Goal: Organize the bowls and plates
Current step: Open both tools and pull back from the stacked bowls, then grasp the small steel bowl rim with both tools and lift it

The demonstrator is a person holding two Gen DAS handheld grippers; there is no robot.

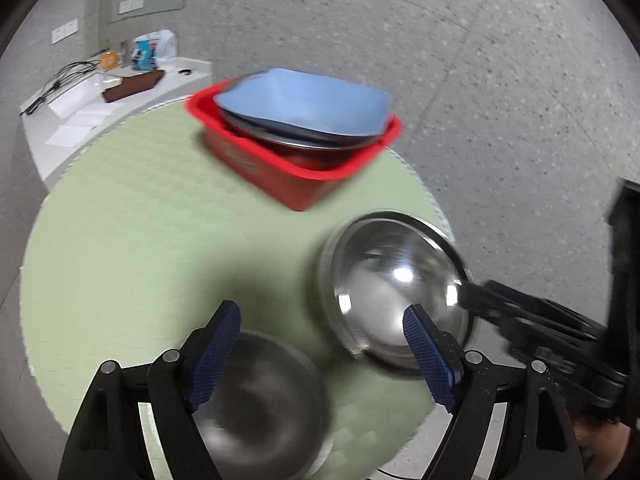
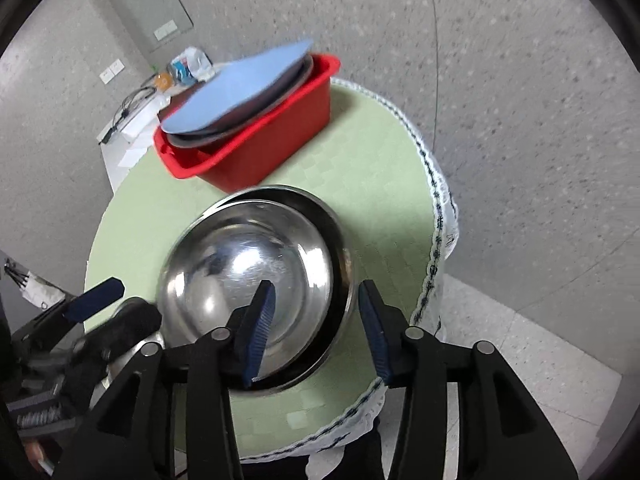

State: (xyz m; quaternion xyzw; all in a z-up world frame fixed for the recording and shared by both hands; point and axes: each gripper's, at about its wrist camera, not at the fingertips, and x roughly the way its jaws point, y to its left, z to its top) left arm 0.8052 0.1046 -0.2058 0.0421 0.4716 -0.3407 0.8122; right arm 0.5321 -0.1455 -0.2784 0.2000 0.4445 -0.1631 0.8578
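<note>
On the green table (image 2: 380,184), the right gripper (image 2: 316,320), fingers apart, straddles the near rim of a steel bowl (image 2: 256,280); the red bin (image 2: 280,140) lies straight beyond.

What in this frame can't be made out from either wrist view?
- Dishes under the blue plate in the red bin: hidden by the plate, both views.
- Lower steel bowl: blurred, partly behind left gripper.
- Right gripper contact on tilted steel bowl: unclear.
</note>
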